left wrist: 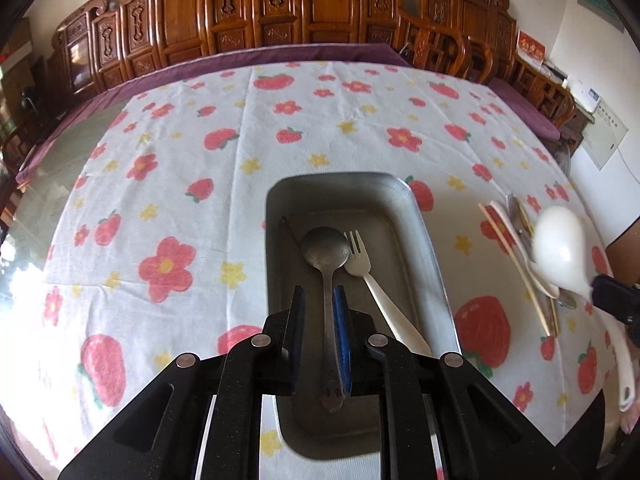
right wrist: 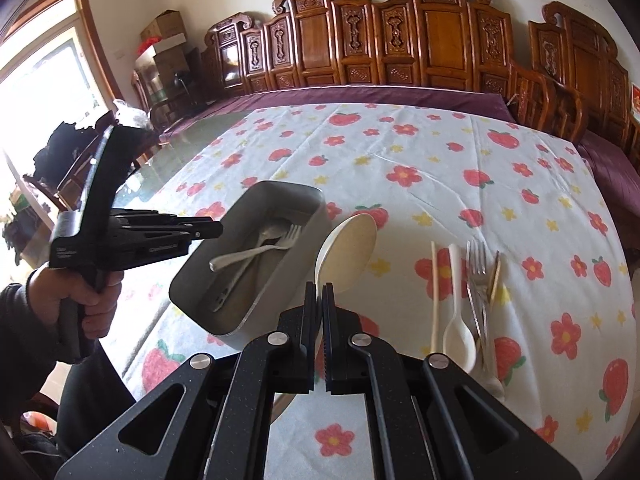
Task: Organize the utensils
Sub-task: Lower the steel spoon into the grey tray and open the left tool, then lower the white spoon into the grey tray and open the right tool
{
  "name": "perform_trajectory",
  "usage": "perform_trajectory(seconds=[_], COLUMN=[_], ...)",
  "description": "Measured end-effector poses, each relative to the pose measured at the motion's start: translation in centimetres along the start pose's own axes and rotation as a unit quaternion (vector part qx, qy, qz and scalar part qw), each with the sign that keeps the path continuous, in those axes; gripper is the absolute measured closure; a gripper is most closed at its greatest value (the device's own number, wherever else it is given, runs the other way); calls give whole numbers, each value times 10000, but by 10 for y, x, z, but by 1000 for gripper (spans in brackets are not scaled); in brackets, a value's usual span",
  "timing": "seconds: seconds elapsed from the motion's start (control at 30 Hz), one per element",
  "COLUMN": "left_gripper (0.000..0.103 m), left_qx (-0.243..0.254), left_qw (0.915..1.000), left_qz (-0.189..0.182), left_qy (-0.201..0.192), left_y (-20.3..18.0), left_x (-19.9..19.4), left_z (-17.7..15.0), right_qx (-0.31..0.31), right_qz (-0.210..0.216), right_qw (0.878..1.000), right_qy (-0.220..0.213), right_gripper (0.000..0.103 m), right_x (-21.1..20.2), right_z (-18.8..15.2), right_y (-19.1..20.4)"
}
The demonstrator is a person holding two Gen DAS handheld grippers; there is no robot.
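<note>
The left tongs [left wrist: 318, 292] stand slightly parted astride the metal spoon [left wrist: 326, 256], its handle against the blue pad with a gap on the other side, the spoon lying beside a white fork [left wrist: 370, 280] in the grey tray [left wrist: 420, 216]; the tong bodies hide the tray's near end. The right tongs [right wrist: 319, 286] are clenched on a white ladle [right wrist: 348, 252], its handle hidden between the jaws, held above the bench [right wrist: 420, 152]. To their right lie piled utensils [right wrist: 476, 276], hard to tell apart, with open cloth beyond to the far edge.
</note>
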State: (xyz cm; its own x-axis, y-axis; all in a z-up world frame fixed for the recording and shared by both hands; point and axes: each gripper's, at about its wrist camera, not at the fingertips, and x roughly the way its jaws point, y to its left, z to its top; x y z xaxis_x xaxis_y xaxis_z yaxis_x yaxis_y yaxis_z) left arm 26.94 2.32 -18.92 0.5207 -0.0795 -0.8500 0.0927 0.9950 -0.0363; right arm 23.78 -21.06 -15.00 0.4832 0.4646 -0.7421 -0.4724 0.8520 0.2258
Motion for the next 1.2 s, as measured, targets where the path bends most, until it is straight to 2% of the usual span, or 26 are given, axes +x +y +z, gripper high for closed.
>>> perform_trajectory(seconds=[0.37, 0.63, 0.73, 0.83, 0.9, 1.1, 1.2], left_gripper=[88, 87, 87, 87, 87, 87, 85], left_qx=[-171, -346, -365, -373, -369, -390, -379], left_qw=[9985, 9972, 9971, 9970, 9971, 9972, 9971], left_qz=[-51, -12, -2, 14, 14, 5, 19], left_qy=[-513, -657, -671, -674, -658, -640, -660], left_y=[27, 46, 51, 54, 56, 56, 56], left_x=[-59, -76, -80, -81, -81, -80, -81], left_z=[-7, -16, -20, -23, -25, -28, -28], right_qx=[-307, -328, -313, -213, -212, -278, -289], right_qz=[271, 298, 122, 108, -47, -31, -178], right_qw=[9992, 9983, 9971, 9954, 9945, 9945, 9965], right_qy=[13, 383, 676, 928, 1024, 1005, 767], right_gripper=[99, 99, 99, 99, 99, 100, 102], right_x=[47, 110, 134, 147, 152, 150, 142], right_z=[38, 58, 51, 33, 22, 18, 26], right_y=[48, 72, 74, 71, 70, 75, 76])
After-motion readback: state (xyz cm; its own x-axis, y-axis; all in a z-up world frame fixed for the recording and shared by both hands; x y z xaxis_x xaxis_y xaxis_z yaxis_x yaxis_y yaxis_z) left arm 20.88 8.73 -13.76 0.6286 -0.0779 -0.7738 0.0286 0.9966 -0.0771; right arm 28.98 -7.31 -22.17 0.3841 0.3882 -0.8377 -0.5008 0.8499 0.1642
